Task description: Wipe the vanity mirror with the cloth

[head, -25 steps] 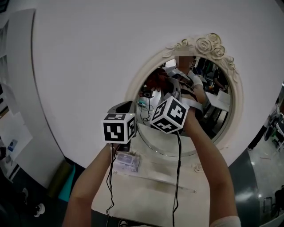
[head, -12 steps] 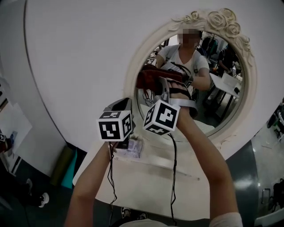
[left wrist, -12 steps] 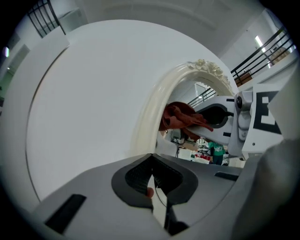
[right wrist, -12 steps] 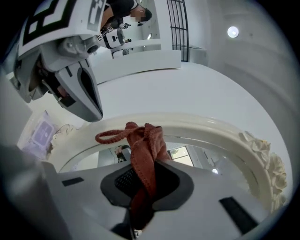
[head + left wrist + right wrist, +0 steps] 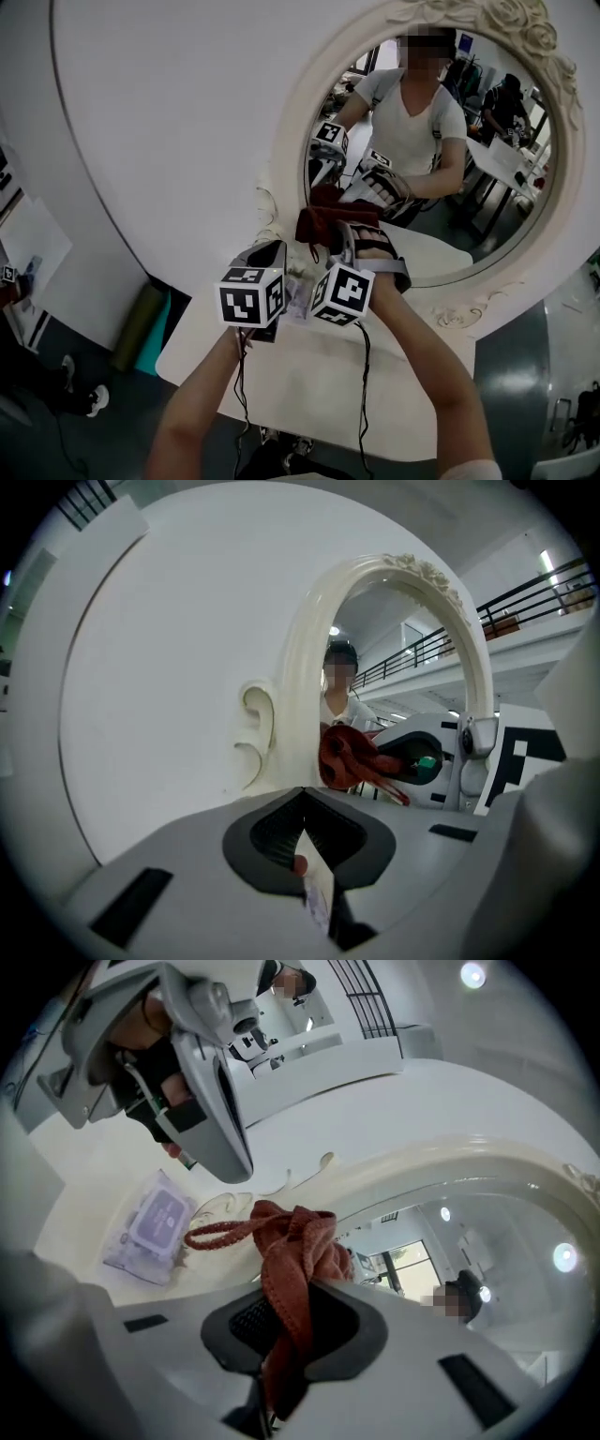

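I've got the right gripper (image 5: 294,1324) pinching the red cloth (image 5: 298,1246) at the mirror (image 5: 478,1241) just ahead, the left gripper (image 5: 305,836) pressed together and idle; next I'd press the cloth on and sweep.

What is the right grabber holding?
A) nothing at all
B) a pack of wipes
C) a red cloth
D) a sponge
C: in the right gripper view, the right gripper has its jaws shut on the red cloth, which bunches up out of them.
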`<state>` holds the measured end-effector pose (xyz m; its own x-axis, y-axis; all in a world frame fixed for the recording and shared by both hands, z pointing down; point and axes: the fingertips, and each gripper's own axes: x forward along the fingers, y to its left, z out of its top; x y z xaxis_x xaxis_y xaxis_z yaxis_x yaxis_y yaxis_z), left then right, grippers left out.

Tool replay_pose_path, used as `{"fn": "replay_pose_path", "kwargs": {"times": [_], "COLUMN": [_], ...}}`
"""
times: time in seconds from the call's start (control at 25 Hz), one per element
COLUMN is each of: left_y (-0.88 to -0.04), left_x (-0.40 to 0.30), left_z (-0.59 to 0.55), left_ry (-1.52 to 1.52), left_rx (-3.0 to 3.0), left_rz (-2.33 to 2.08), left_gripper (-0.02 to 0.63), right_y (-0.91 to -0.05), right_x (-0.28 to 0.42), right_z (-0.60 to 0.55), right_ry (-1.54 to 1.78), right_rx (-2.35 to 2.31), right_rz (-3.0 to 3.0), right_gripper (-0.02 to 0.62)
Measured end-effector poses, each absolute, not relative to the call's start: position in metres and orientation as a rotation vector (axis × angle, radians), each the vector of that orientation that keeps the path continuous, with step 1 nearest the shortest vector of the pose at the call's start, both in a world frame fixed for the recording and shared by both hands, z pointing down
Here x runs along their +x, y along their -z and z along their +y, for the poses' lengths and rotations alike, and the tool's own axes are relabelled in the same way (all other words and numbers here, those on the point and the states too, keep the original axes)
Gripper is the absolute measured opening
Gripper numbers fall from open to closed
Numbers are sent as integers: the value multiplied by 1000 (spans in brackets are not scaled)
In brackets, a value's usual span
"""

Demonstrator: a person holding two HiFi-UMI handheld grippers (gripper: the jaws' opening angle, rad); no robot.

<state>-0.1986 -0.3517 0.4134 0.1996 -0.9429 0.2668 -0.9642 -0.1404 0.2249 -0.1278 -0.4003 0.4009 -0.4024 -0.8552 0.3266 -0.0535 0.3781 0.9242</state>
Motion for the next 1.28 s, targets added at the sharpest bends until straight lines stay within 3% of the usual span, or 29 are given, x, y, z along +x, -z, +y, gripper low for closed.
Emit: {"fn": "replay_pose_path", "kwargs": {"times": [0.4, 0.6, 1.28], "left_y": [-450, -437, -178], "left_x": [-186, -186, -108], "left_z": [-345, -344, -390], "left_ry": [-148, -148, 115], "left_rx": [2115, 2126, 2534], "left_rz": [-1757, -1770, -1763], "left_gripper": [9, 10, 9], "right_y": [-468, -451, -57], "right_x": [-117, -115, -12], "right_z": [-402, -392, -377], "right_ry": [961, 872, 1357], "right_rx": [731, 747, 1361], "right_rz": [-1792, -1908, -1674], "right_gripper": [60, 60, 60]}}
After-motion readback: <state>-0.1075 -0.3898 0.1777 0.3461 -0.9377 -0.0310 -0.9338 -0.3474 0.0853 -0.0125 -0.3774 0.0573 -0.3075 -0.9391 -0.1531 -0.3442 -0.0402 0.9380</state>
